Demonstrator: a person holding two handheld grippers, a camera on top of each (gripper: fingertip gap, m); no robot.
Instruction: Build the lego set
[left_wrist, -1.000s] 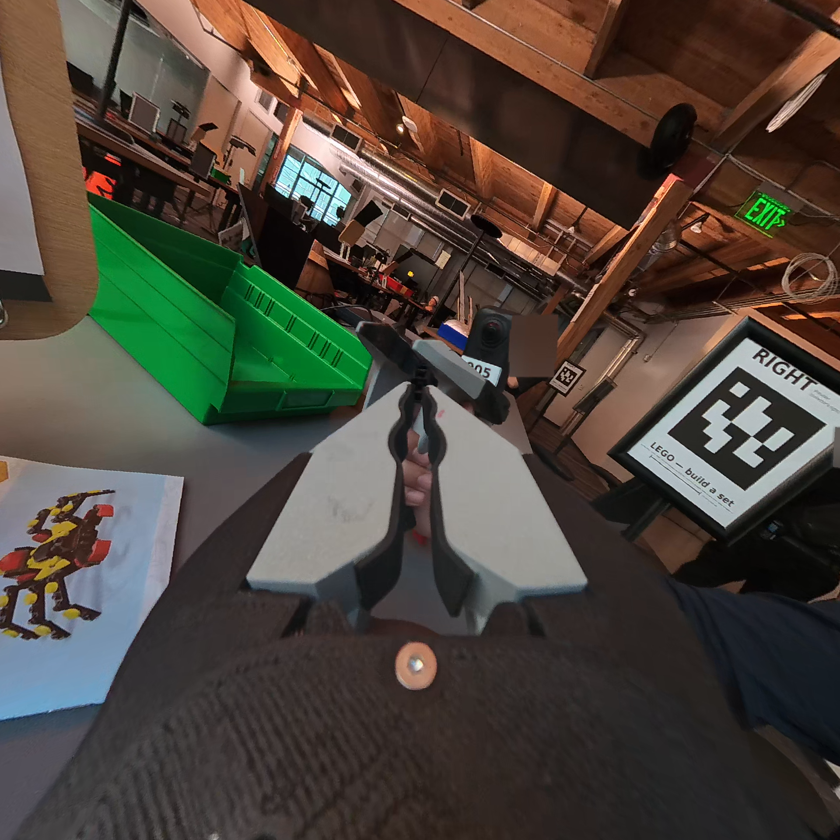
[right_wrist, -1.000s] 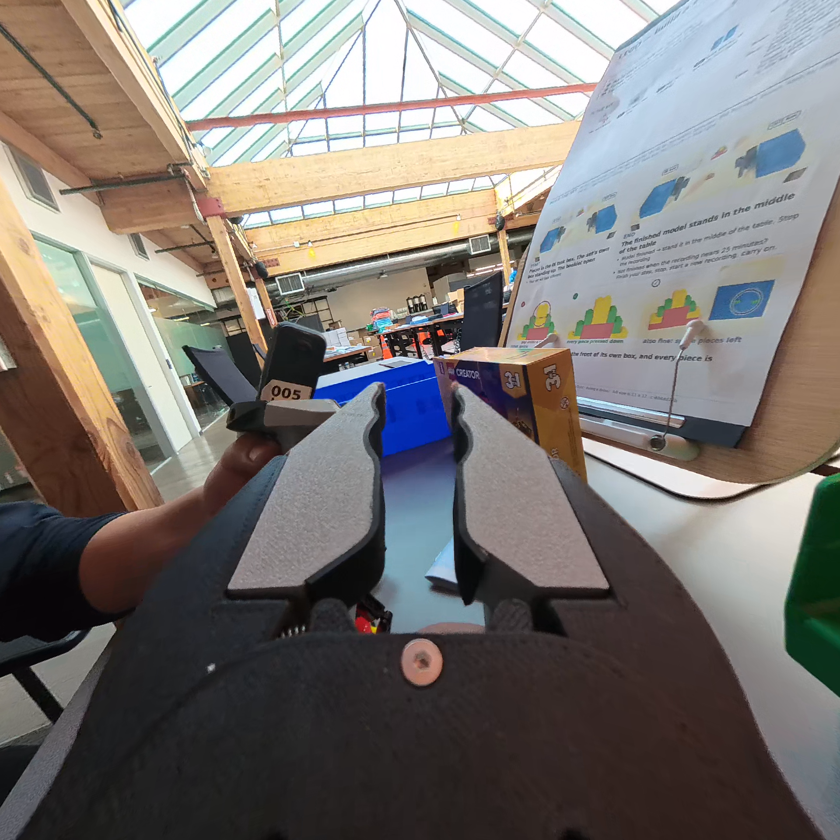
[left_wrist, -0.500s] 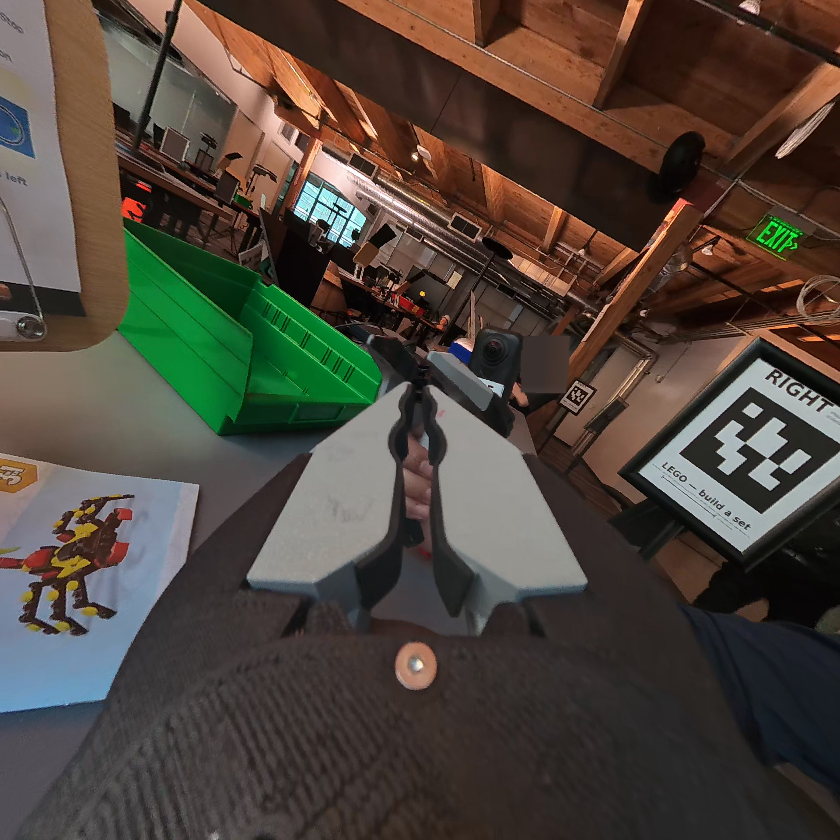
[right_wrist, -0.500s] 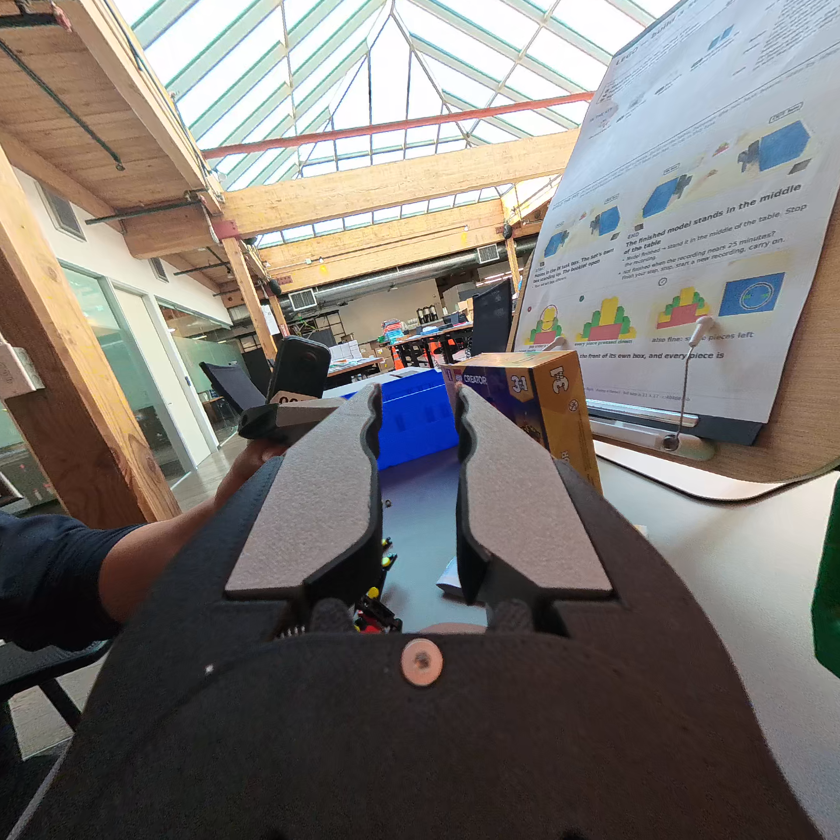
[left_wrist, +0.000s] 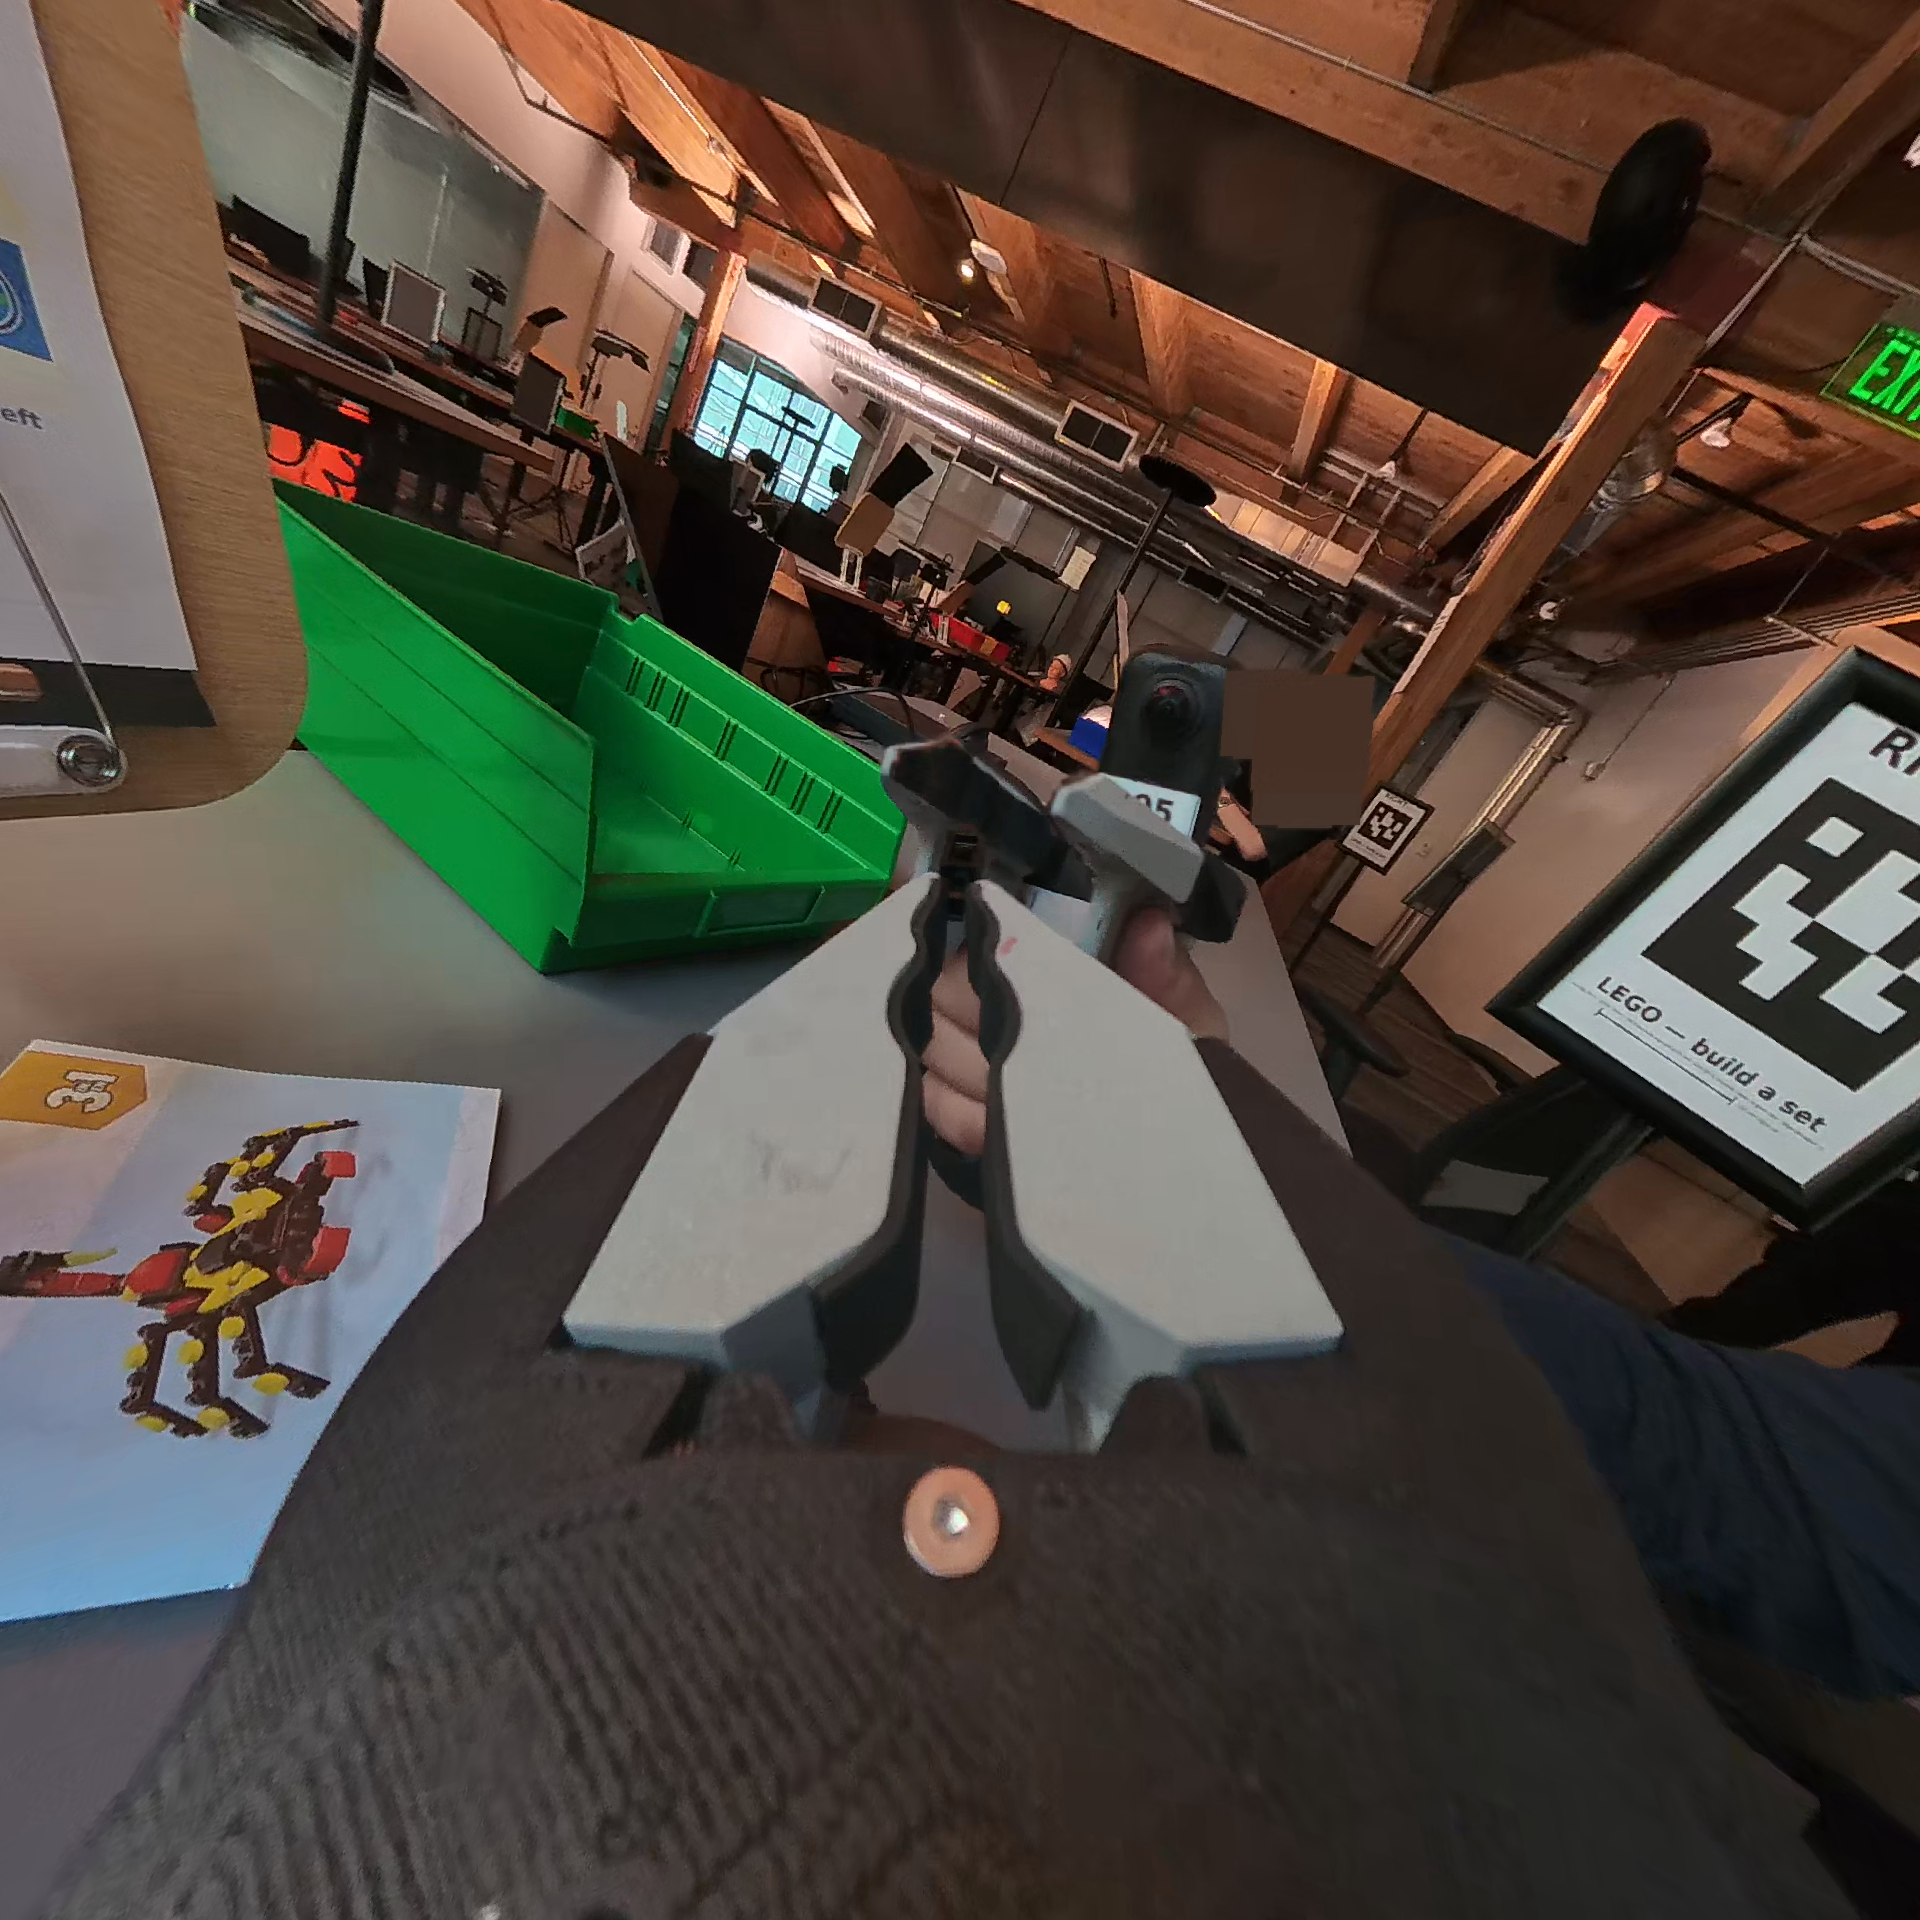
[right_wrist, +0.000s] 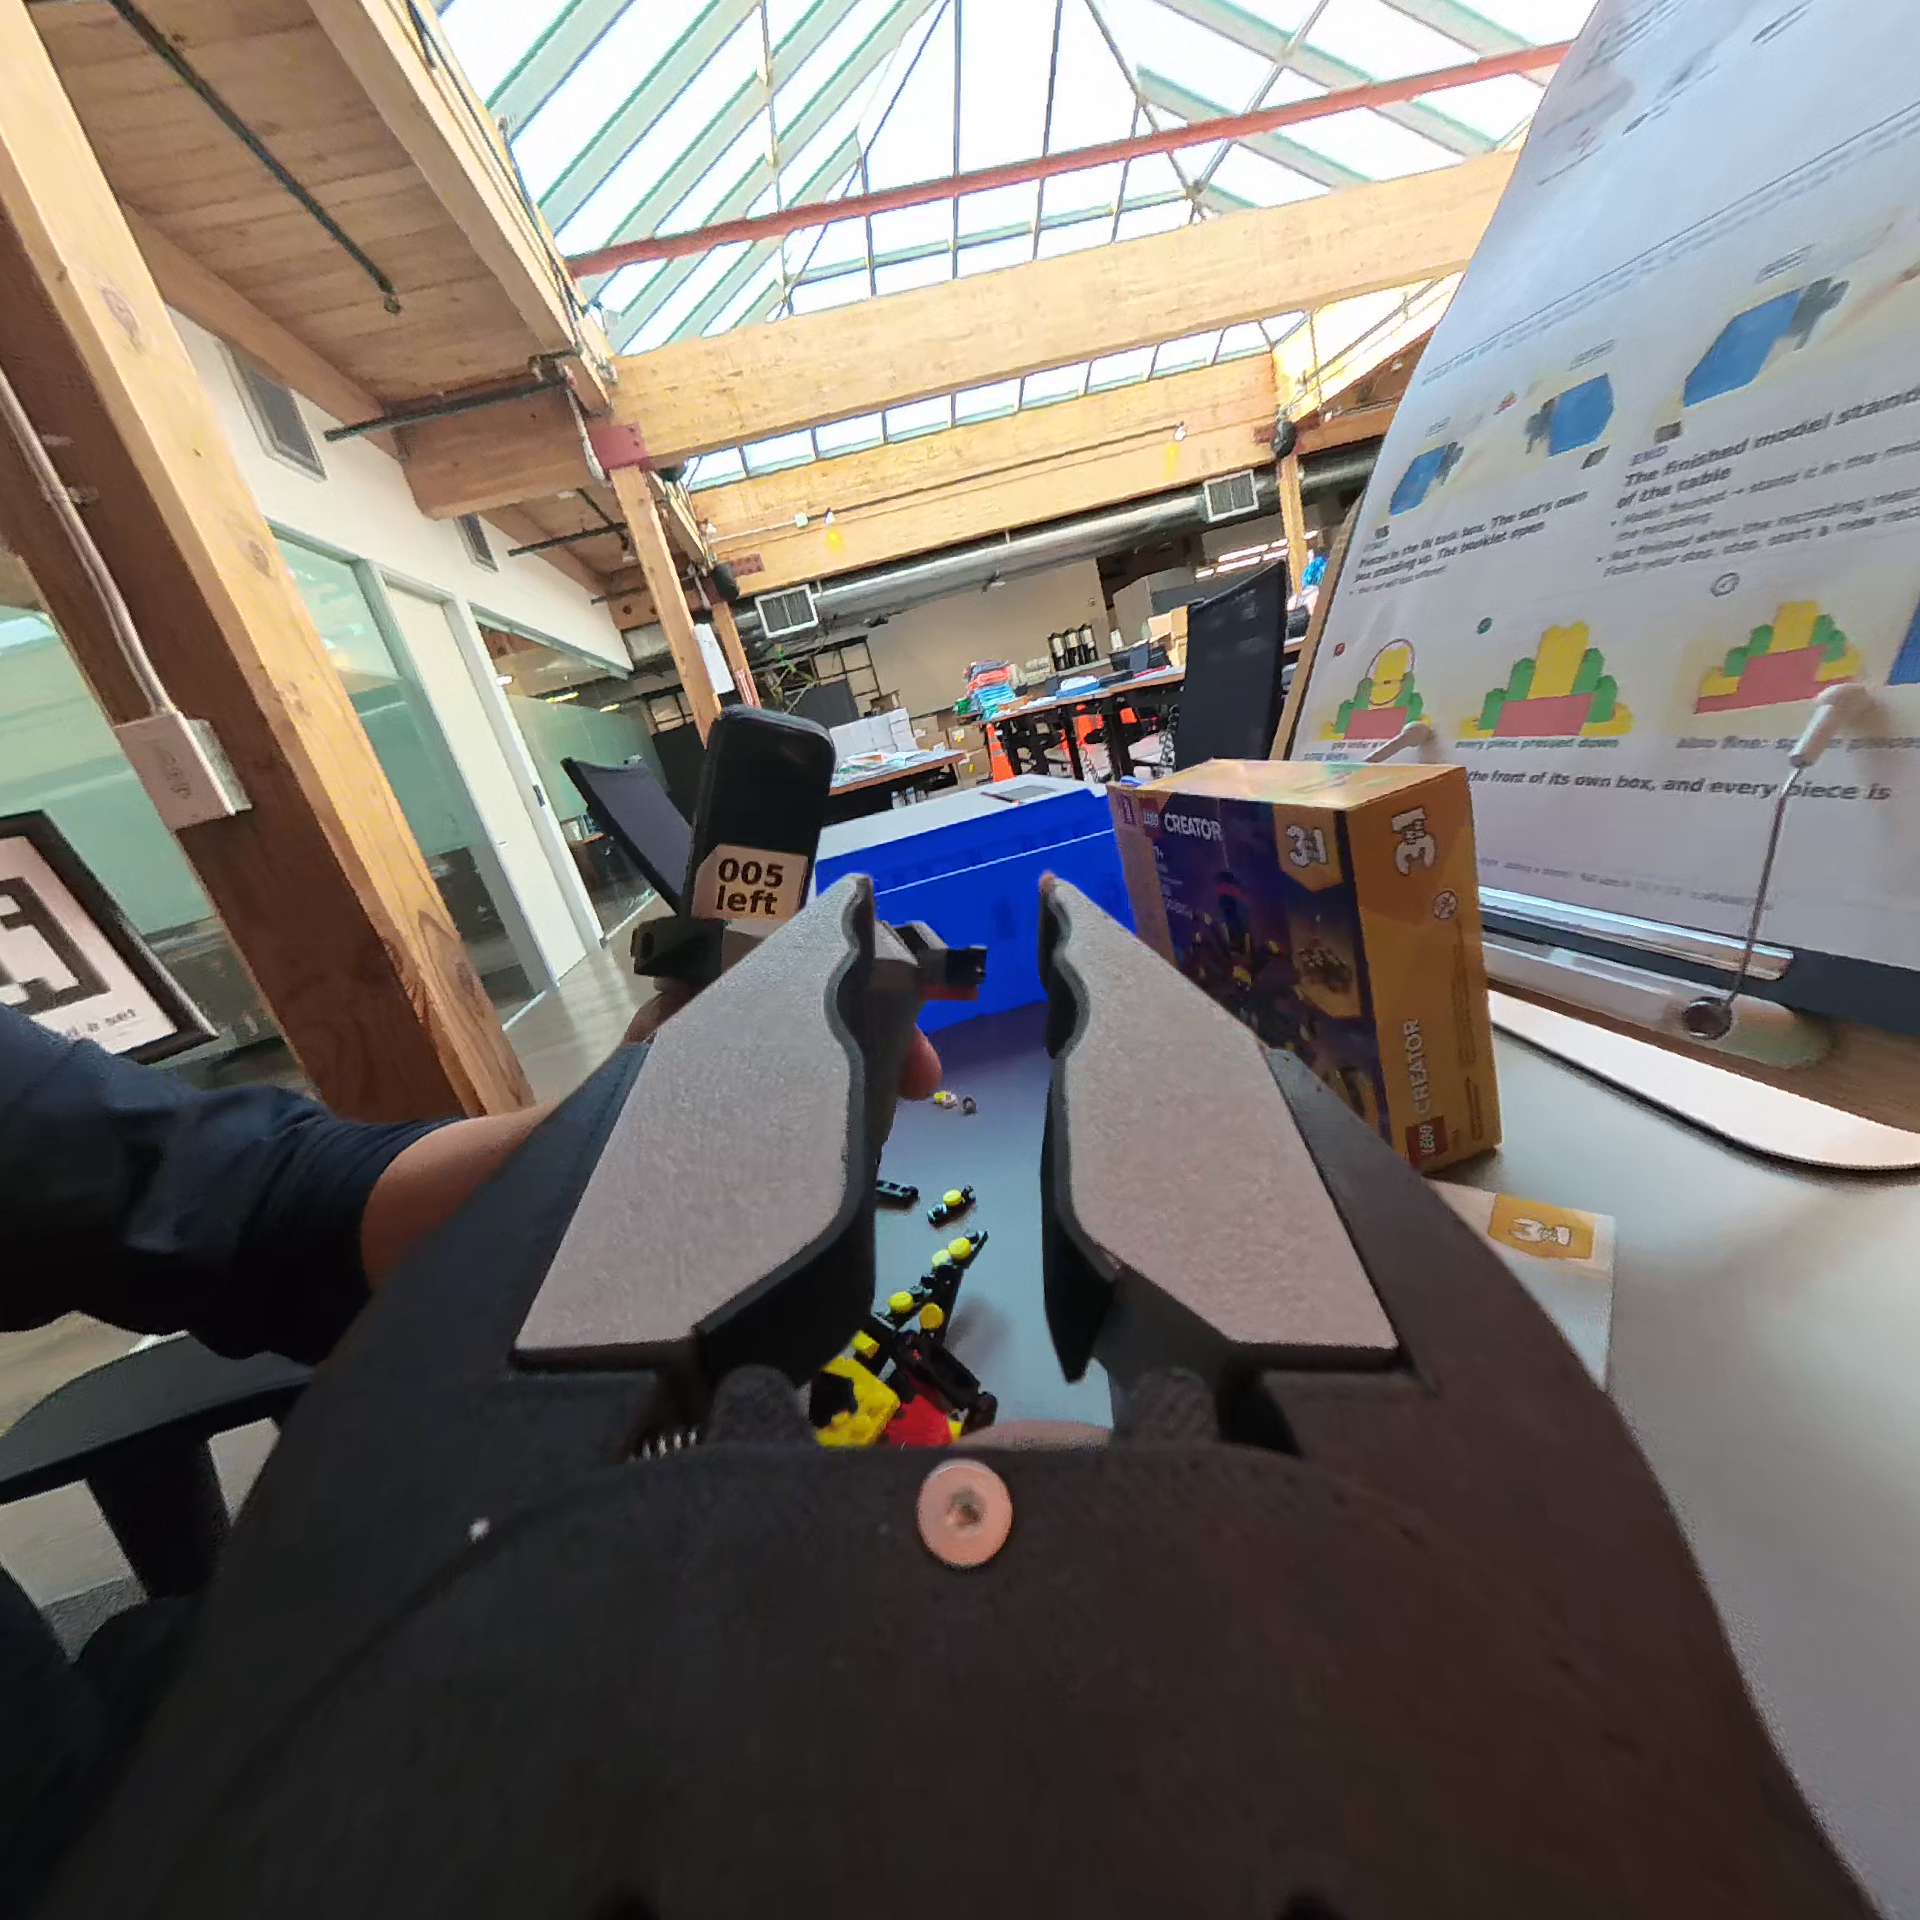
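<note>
- Our left tongs (left_wrist: 956, 885) are clenched on the tip of a small black-and-red brick piece (right_wrist: 954, 964) above the bench (left_wrist: 208, 935); so slight a hold might let it twist free.
- Our right tongs (right_wrist: 951, 899) stand parted and empty beside it; a bump could knock it down.

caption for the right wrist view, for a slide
Open right gripper over scattered toy-brick pieces, facing the left gripper pinching a small dark piece, beside a yellow set box.
</note>
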